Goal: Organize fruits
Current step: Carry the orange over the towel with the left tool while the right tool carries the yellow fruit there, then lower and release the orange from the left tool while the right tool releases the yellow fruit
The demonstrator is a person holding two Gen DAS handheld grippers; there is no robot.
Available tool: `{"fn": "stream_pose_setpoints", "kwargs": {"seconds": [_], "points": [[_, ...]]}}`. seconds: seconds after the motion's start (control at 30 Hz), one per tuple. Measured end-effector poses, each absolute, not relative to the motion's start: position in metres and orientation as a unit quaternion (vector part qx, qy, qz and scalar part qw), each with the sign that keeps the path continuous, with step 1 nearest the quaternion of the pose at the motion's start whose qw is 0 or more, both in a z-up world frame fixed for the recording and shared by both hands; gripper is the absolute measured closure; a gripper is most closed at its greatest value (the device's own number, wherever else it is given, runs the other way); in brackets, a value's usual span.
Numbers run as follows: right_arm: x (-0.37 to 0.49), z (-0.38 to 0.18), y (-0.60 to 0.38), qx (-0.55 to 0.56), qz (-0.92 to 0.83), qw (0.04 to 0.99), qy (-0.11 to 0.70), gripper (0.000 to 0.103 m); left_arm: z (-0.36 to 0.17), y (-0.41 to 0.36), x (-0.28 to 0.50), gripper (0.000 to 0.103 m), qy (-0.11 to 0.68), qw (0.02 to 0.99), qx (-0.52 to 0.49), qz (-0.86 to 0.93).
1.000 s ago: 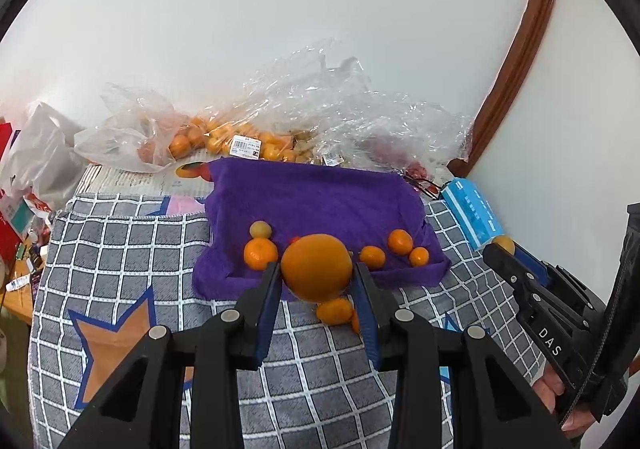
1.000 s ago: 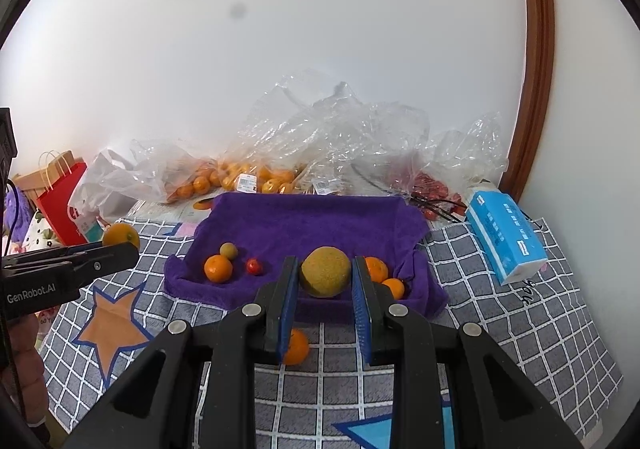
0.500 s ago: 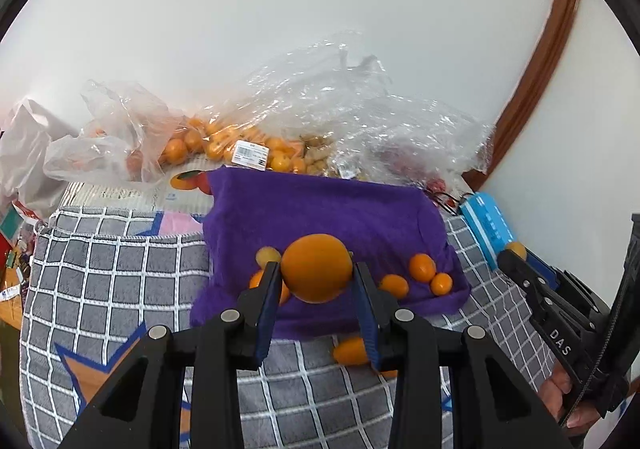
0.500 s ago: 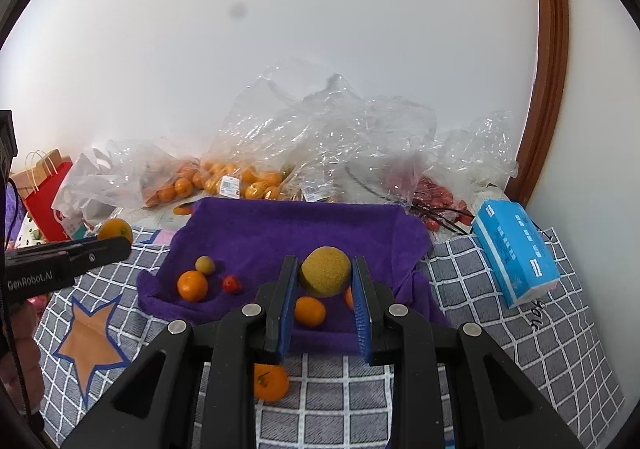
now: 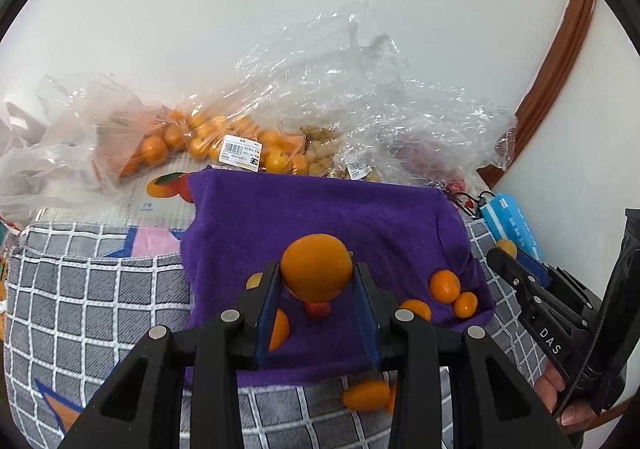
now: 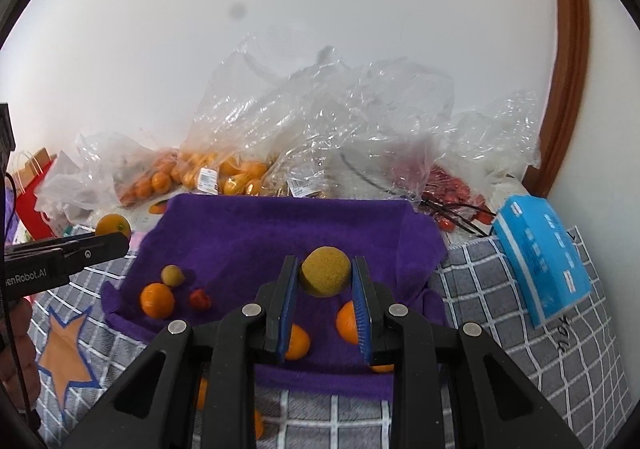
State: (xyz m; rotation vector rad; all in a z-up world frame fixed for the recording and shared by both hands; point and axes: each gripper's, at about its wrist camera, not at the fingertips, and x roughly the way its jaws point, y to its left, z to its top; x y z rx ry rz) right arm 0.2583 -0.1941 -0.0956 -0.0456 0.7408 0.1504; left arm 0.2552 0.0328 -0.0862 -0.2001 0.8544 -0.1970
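1. Orange: clamped between the blue pads of the left gripper, held above the near half of the purple cloth.
2. Yellow-green fruit: rough-skinned, round, clamped between the pads of the right gripper, also above the near part of the cloth.
3. Loose fruit on the cloth, right wrist view: a small orange, a small yellowish fruit and a small red fruit grouped at the near left; two more small oranges lie behind the right gripper's fingers.
4. Off the cloth: an oval orange fruit lies on the grey checked cover, just beyond the cloth's near edge.
5. Far side: clear plastic bags along the wall, some holding oranges, one holding red fruit.
6. Right side: a blue tissue pack on the checked cover, apart from the cloth.
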Motion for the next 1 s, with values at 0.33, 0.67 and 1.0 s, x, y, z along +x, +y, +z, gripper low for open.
{"fn": "stream_pose_setpoints", "kwargs": {"seconds": [0.33,0.67,1.0], "points": [[0.299,-0.139,-0.206,-0.017,0.072,0.914,0.398,0.077,-0.117,0.025,0.294,0.069,0.438,0.890,-0.098,-0.085],[0.317,-0.169,-0.204,-0.022,0.077,0.905,0.417,0.077,-0.139,0.012,0.315,0.069,0.455,0.882,-0.084,-0.091],[0.320,-0.181,-0.202,-0.028,0.078,0.899,0.430,0.077,-0.154,0.007,0.321,0.069,0.471,0.874,-0.082,-0.090]]}}
